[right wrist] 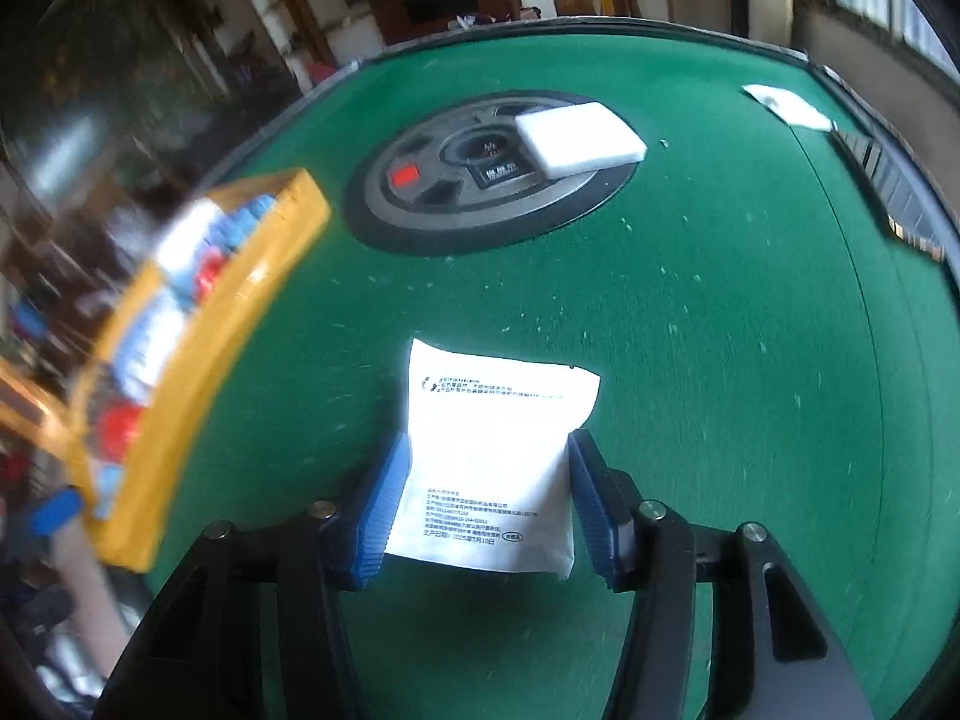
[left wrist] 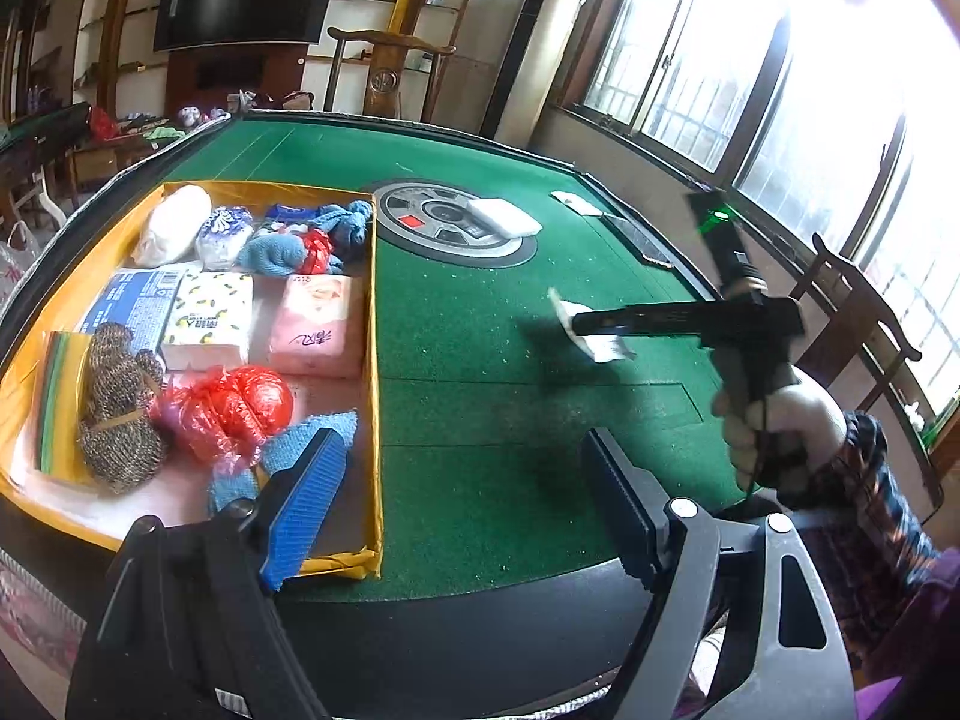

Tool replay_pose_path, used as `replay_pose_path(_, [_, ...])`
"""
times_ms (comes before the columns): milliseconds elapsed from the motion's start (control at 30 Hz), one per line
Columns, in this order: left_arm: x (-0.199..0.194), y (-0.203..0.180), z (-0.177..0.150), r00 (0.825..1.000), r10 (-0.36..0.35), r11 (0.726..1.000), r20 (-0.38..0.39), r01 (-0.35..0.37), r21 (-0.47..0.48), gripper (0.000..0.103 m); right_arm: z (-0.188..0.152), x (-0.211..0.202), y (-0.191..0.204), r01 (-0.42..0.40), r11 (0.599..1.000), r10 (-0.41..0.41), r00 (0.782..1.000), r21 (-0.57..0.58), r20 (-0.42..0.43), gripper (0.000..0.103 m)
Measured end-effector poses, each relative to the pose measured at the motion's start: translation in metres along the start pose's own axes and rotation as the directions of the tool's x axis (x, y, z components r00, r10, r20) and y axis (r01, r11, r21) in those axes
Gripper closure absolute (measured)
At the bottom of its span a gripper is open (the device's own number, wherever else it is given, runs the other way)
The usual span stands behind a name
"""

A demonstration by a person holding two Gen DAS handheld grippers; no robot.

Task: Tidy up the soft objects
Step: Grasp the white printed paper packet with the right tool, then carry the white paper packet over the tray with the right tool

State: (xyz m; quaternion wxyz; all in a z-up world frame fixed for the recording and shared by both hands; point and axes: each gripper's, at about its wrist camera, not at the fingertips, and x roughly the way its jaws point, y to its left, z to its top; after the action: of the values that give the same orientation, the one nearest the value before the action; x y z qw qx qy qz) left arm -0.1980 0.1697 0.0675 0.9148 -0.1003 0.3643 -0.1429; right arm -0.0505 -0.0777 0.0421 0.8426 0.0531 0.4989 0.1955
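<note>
Nearest, the left gripper (left wrist: 462,498) hangs with its jaws apart and nothing between them, above the near edge of the green table (left wrist: 510,420), at the near right corner of the yellow box (left wrist: 375,360).

Just beyond, at about three o'clock from the box, the right gripper (right wrist: 480,504) has a flat white printed packet (right wrist: 492,456) between its blue pads. Both pads appear to press its side edges, so it looks grasped. The left wrist view shows the packet lifted off the felt.

The box at nine o'clock already holds most of the soft things. I count:
- three tissue packs (left wrist: 210,324)
- two red plastic-wrapped bundles (left wrist: 240,414)
- several blue knitted cloths, perhaps three
- one brown scouring bundle (left wrist: 120,408)
- one white bag and one blue-patterned bag at the far end.

So the sorting seems well along.

Farther out, at twelve o'clock, one white sponge-like block (right wrist: 579,141) rests on the round centre panel (right wrist: 468,192). At two o'clock, one more flat white packet (right wrist: 786,105) lies near the far rim. By my judgement three items remain: the held packet and these two.
</note>
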Motion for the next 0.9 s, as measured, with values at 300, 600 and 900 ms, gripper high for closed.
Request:
replay_pose_path(300, [-0.012,0.009,0.001,0.999,0.038,0.999,0.019,-0.037,-0.022,0.022,-0.001,-0.022,0.014,-0.038,0.999,0.038,0.998,0.000,0.056,0.054])
replay_pose_path(600, [-0.037,0.050,-0.002,0.987,0.157,0.985,0.044,-0.153,-0.083,0.022,-0.008,-0.033,0.047,-0.077,0.995,0.083,0.994,-0.068,0.076,0.054])
replay_pose_path(900, [-0.063,0.099,-0.011,0.960,0.273,0.945,0.057,-0.256,-0.205,0.022,-0.009,-0.030,0.087,-0.118,0.984,0.127,0.990,-0.135,0.063,0.054])
